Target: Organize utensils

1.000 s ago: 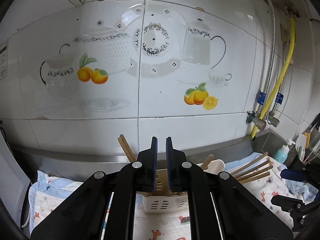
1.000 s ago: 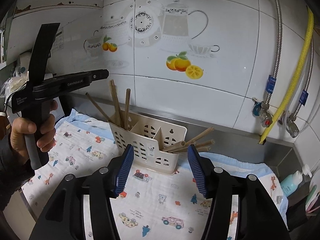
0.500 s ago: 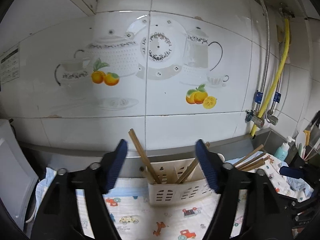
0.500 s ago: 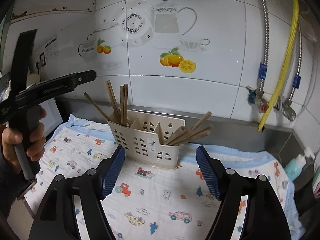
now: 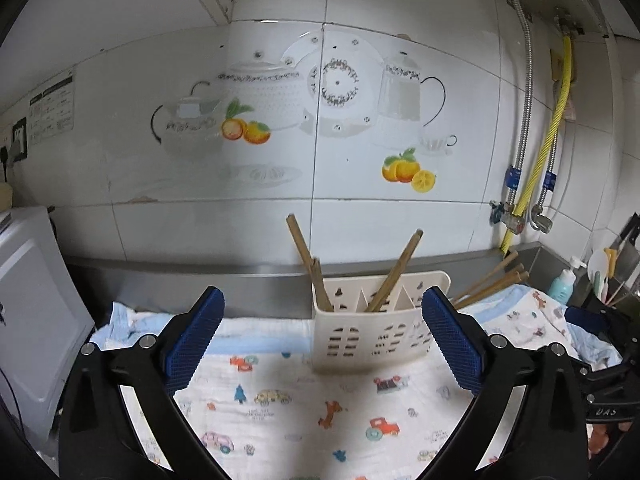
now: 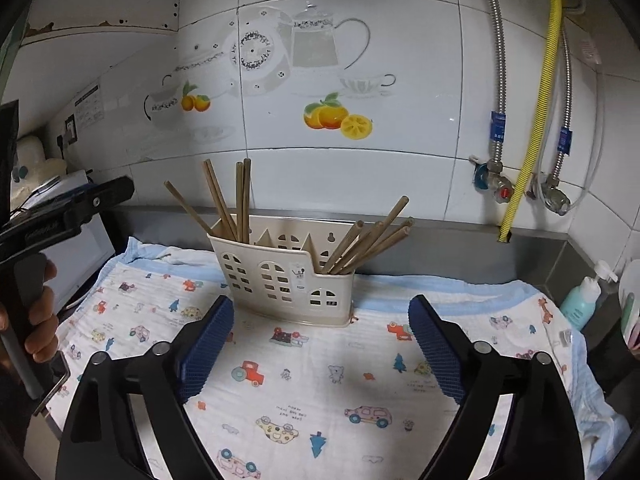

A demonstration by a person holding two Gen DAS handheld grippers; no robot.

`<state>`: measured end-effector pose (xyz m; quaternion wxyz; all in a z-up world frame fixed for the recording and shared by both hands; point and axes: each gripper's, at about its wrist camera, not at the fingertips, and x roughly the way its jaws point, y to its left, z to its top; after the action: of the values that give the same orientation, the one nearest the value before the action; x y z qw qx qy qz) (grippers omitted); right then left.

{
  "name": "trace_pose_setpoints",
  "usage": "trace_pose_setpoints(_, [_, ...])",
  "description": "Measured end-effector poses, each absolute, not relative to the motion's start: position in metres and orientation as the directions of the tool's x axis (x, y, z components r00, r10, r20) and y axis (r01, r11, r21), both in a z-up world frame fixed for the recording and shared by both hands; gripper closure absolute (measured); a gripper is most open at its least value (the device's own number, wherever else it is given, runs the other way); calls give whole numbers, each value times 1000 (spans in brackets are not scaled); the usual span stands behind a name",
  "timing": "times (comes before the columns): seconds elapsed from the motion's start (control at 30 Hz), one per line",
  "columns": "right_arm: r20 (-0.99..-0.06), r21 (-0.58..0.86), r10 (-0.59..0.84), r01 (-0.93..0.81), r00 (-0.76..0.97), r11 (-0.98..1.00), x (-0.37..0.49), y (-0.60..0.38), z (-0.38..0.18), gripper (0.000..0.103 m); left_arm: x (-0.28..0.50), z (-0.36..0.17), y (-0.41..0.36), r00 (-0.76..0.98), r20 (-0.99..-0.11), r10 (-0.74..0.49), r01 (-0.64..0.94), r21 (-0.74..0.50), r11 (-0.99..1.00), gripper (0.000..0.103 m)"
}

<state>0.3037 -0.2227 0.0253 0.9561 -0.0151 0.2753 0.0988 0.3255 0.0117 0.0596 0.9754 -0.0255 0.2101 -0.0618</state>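
1. Our left gripper (image 5: 322, 330) hangs spread wide with nothing between its blue pads (image 5: 195, 330), above the patterned cloth (image 5: 288, 408).
2. Our right gripper (image 6: 320, 346) is likewise released and empty, its pads (image 6: 206, 350) well apart over the same cloth.
3. The cream holder (image 6: 282, 276) stands upright on the cloth near the tiled wall (image 6: 352, 176), just beyond both grippers.
4. One bunch of chopsticks (image 6: 236, 200) stands in the holder's left compartment, leaning slightly.
5. A second bunch of chopsticks (image 6: 368, 242) sits in the right compartment, tilted out to the right.
6. We see the middle compartments without sticks in the right wrist view.
7. A soap bottle (image 6: 582, 296) stands at the far right, off the cloth.
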Motion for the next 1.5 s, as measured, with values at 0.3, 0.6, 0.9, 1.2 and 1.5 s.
trace_pose_setpoints(0.3, [-515,27,166,-177,841,984,291,-221,28,11,305,54,19,908,-405,-106,87,-64,994,5])
trace_pose_setpoints(0.6, [-516,47,175,-177,838,983,285,-219,25,9,293,48,22,911,-404,-84,68,-54,996,5])
trace_pose_setpoints(0.9, [-508,68,184,-174,842,982,274,-218,26,9,277,46,31,912,-402,-84,60,-72,996,5])
trace_pose_setpoints(1.2, [-504,62,181,-173,844,983,262,-212,25,9,258,44,33,911,-400,-100,76,-77,994,5])
trace_pose_setpoints(1.5, [-496,58,184,-179,848,982,252,-209,28,9,248,41,34,908,-407,-95,74,-66,995,5])
